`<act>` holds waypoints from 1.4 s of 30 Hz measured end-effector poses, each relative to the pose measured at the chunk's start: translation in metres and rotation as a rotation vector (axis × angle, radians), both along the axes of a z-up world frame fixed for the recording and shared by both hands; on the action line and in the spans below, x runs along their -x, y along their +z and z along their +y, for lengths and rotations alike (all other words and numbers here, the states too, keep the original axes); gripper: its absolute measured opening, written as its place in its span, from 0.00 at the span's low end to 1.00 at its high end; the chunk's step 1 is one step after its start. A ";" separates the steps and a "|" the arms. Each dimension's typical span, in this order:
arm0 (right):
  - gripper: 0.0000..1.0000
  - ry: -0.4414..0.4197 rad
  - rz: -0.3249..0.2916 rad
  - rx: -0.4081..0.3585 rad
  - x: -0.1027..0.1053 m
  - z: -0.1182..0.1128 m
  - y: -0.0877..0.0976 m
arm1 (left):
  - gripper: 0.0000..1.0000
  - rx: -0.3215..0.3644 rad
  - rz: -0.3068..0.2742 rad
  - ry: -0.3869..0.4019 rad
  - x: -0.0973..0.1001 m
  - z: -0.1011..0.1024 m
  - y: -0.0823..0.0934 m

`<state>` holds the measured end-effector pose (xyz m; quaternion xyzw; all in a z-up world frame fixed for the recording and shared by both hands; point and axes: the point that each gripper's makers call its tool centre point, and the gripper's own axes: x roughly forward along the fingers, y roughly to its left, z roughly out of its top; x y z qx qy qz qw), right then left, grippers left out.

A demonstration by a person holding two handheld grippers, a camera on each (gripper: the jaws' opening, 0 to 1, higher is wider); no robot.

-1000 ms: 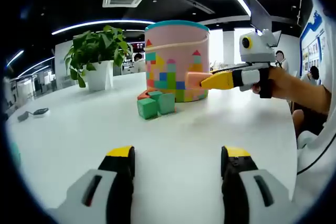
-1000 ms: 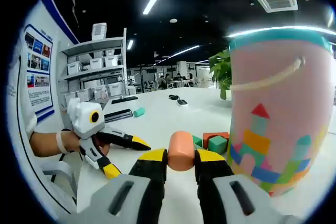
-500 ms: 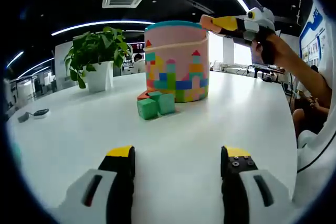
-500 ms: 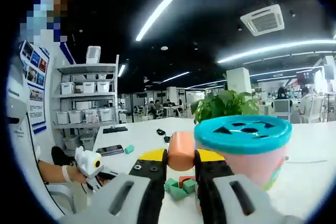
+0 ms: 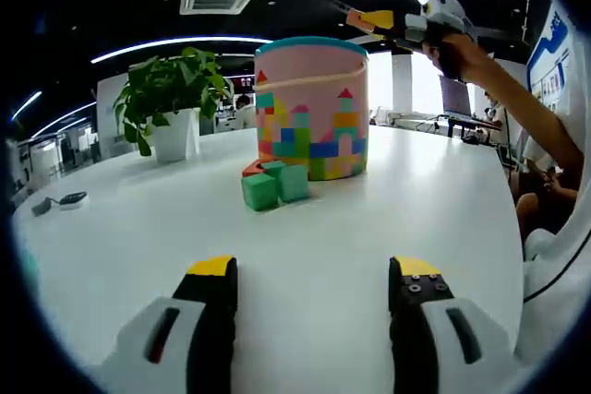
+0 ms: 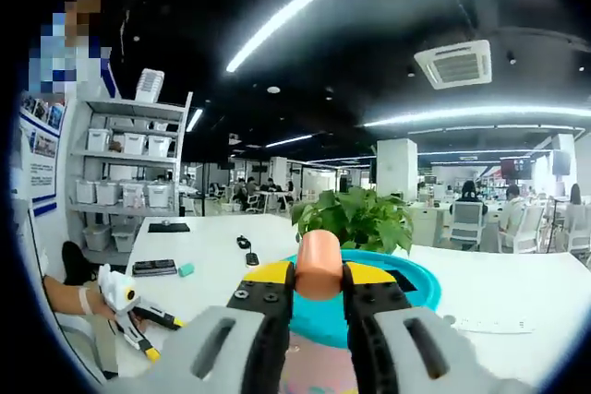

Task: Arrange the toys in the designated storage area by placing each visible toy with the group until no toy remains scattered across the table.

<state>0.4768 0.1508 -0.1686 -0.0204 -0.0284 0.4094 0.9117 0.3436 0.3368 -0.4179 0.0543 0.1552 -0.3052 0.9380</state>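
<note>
Right gripper (image 6: 319, 285) pinches an orange block (image 6: 319, 264) between its yellow-tipped jaws, gripping its two flat sides, and holds it above the teal lid (image 6: 406, 292) of the pink toy bucket (image 5: 312, 106) near the table's (image 5: 443, 200) far edge. It looks like a light, rigid, smooth piece, so a firm squeeze across the flats should keep it from slipping. Left gripper (image 5: 314, 276) rests low over the table's near edge with its jaws spread wide and empty, while green blocks (image 5: 275, 185) lie just beside the bucket's base.

text: none legible | labels: none | wall posters (image 6: 39, 149): too small
</note>
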 end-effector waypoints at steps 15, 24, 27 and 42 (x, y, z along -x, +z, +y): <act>0.20 0.009 0.049 0.153 -0.040 -0.003 -0.011 | 0.69 0.004 0.006 0.007 0.000 0.000 0.001; 0.20 0.087 0.103 0.333 -0.050 0.007 -0.019 | 0.69 0.004 0.006 0.006 0.000 0.000 0.000; 0.20 0.120 0.139 0.403 -0.050 0.007 -0.024 | 0.68 0.004 0.006 0.005 0.000 0.000 0.000; 0.20 0.168 0.258 0.633 -0.059 0.002 -0.029 | 0.68 0.000 -0.001 0.004 0.000 0.000 0.001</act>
